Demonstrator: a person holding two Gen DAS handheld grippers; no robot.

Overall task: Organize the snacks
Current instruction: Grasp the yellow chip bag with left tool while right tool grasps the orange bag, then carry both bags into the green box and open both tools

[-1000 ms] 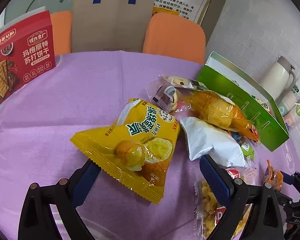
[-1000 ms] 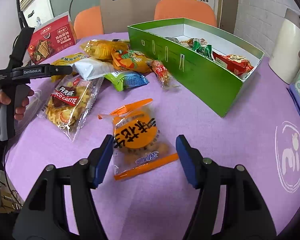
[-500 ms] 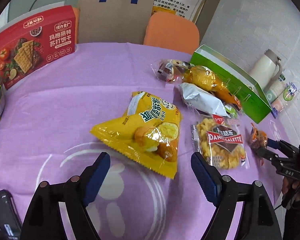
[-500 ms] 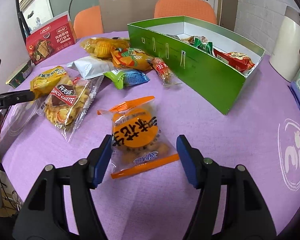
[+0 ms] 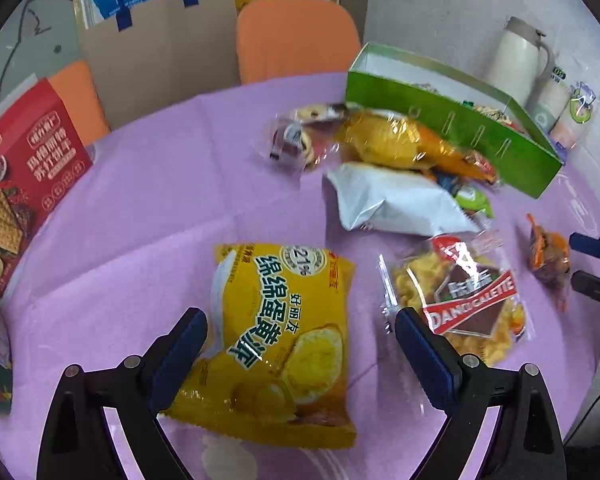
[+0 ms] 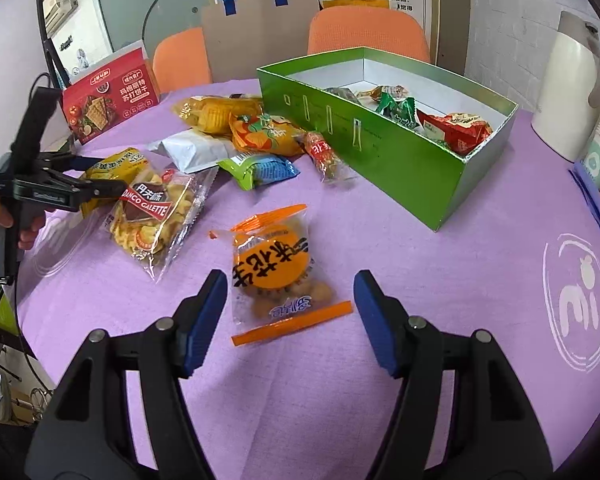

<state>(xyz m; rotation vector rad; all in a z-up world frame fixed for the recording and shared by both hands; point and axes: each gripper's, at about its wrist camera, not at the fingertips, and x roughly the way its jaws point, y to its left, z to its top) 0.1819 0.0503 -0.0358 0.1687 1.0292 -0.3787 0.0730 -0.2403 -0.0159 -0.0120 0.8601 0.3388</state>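
A yellow snack bag lies flat on the purple table, and my left gripper stands open around its lower half. To its right lies a clear Danco Galette pack. In the right wrist view my right gripper is open on either side of an orange-labelled snack pack. The green box behind it holds several wrapped snacks. My left gripper also shows at the left edge there, over the yellow snack bag.
Several loose snacks are heaped against the green box's left side. A red cracker box stands at the back left, a cream kettle at the right. Orange chairs and a brown paper bag stand behind the table.
My left gripper has swung in over the yellow bag, which now lies between its open fingers. My right gripper has barely moved, with the orange pack still between its fingers.
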